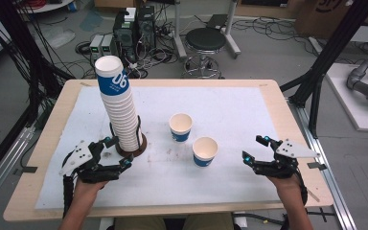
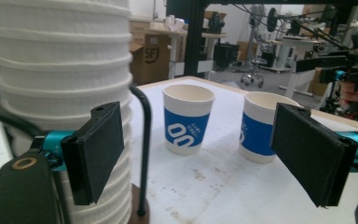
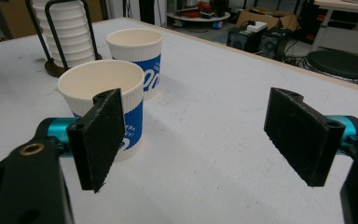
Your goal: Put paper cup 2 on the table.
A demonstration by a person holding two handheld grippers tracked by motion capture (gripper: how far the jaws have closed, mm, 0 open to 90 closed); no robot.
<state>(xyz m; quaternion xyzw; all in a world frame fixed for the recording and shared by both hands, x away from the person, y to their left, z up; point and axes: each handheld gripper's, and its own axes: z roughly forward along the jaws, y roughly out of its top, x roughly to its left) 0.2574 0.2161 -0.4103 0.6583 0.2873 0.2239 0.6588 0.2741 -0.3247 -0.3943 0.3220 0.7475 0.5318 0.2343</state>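
A tall stack of white paper cups [image 1: 120, 108] with a blue band on top stands in a black wire holder on a round brown base [image 1: 141, 146], left of the table's middle. Two single blue-and-white cups stand upright to its right, one farther [image 1: 180, 127] and one nearer [image 1: 204, 151]. My left gripper [image 1: 119, 152] is open at the foot of the stack. In the left gripper view the stack [image 2: 56, 84] rises behind the left jaw, and both cups [image 2: 188, 119] [image 2: 263, 126] stand beyond the gap. My right gripper [image 1: 253, 148] is open to the right of the nearer cup [image 3: 103, 88], with nothing between its jaws.
A white mat [image 1: 230, 100] covers the wooden table [image 1: 273, 91]. Behind the table are a black stool [image 1: 205, 40], computer cases [image 1: 134, 28] and loose cables on the floor. Black frame posts [image 1: 333, 48] rise at the right.
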